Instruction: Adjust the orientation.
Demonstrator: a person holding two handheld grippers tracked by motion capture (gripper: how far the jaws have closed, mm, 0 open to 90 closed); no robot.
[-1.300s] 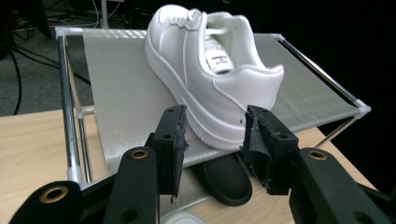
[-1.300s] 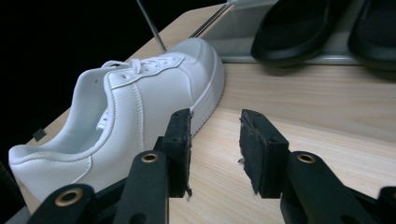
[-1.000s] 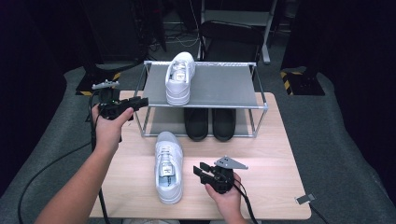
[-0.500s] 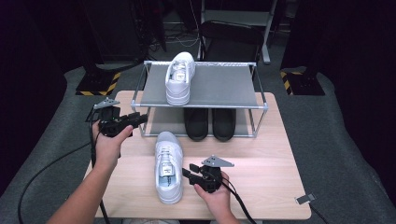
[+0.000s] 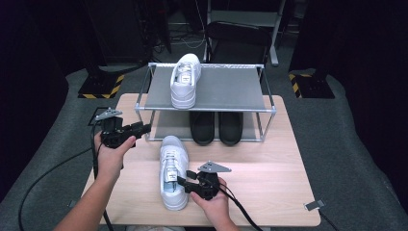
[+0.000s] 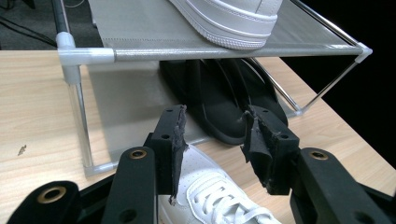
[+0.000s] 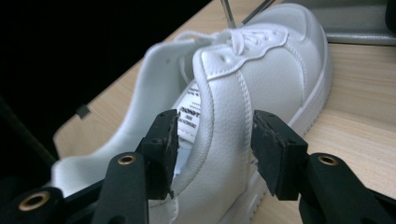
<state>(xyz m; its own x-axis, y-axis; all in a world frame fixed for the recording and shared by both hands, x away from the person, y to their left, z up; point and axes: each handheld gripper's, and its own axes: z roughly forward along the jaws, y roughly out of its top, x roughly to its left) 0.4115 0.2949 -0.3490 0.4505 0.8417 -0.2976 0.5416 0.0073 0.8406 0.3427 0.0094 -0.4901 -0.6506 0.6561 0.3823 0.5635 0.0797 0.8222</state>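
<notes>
**Two shoes to rack, one still on the table**

One white shoe (image 5: 185, 80) already sat on the rack's (image 5: 240, 91) top shelf, at about 11 o'clock from the table's middle. Its mate (image 5: 172, 168) lay on the table (image 5: 269, 183) in front of the rack, toe toward the shelf, at roughly 7 o'clock, with a black pair (image 5: 216, 127) on the lower shelf behind it.

Since a second earlier the right gripper (image 5: 185, 180) had slid leftward up to the table shoe's side, and its jaws had just been opening. In the right gripper view they stood wide, astride the shoe's collar wall (image 7: 219, 126): one pad inside the opening, one outside, neither seeming to press on the leather. By my reading the grip was lined up but not yet made, so closing on that wall would be the next step before the shoe could be lifted to join its partner.

The left gripper (image 5: 144, 129) had dropped from beside the rack's upper rail to near its lower left corner, at about 9 o'clock. Its jaws hung about half open with nothing between them; in the left gripper view they looked over the table shoe's toe (image 6: 219, 200) toward the black pair (image 6: 224, 102). It touched nothing and seemed ready to steady the shoe or the rack.
</notes>
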